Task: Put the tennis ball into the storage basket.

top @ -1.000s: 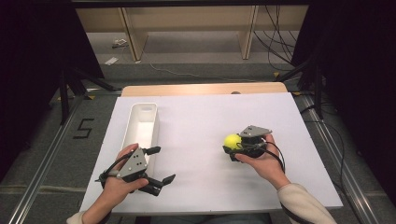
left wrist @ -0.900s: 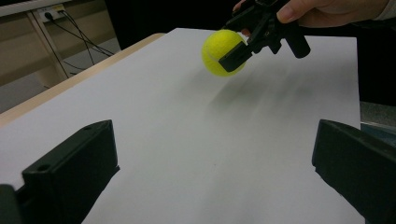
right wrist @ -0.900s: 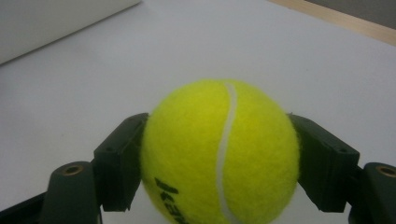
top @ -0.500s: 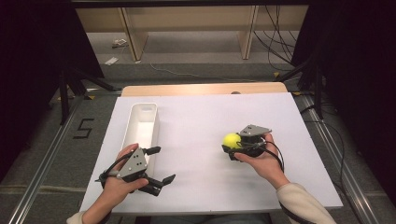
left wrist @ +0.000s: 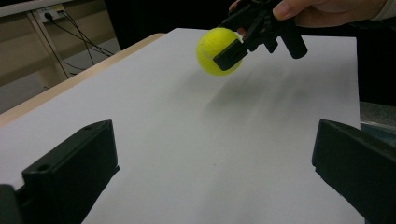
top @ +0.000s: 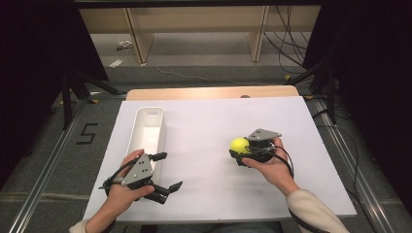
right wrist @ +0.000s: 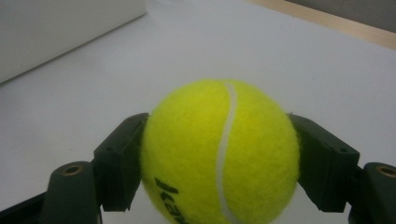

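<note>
Right claw (top: pixel 239 151) clamps round tennis ball (top: pixel 239 145), seam upright.

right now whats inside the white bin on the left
The white bin looks empty in the high view: only its pale floor and walls show. Its near end is hidden behind the left gripper, so that part can't be checked.

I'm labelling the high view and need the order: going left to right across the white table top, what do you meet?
Black left gripper with open jaws, long white rectangular plastic bin, yellow felt tennis ball, black right gripper shut on the ball. All sit over the white table top.
</note>
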`<act>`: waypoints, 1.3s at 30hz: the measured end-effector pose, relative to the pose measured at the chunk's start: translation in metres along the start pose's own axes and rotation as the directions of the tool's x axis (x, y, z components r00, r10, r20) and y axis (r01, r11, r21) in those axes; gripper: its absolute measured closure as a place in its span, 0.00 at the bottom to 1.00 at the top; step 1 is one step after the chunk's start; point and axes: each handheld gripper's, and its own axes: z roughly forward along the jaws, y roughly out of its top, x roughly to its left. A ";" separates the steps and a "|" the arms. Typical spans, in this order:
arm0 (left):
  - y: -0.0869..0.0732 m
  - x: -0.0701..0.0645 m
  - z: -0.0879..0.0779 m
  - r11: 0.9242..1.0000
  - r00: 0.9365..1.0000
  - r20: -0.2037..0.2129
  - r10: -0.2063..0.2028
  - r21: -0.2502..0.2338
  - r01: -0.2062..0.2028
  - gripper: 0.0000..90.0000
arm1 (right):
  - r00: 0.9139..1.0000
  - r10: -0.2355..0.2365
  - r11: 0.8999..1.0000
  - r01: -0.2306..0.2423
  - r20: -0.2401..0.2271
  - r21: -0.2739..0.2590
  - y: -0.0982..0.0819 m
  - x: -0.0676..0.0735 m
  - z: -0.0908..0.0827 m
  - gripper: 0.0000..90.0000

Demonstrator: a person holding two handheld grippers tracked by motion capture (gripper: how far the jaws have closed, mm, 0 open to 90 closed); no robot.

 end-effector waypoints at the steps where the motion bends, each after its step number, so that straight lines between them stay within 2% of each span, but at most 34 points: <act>1: 0.000 0.000 0.000 1.000 1.000 0.000 0.000 0.000 0.000 0.00 | 1.000 0.001 1.000 -0.001 -0.001 -0.001 0.000 0.000 0.000 0.29; 39: 0.000 0.000 -0.001 1.000 1.000 0.000 0.004 0.000 -0.004 0.00 | 0.999 -0.019 1.000 0.018 -0.030 -0.019 0.011 0.012 0.009 0.29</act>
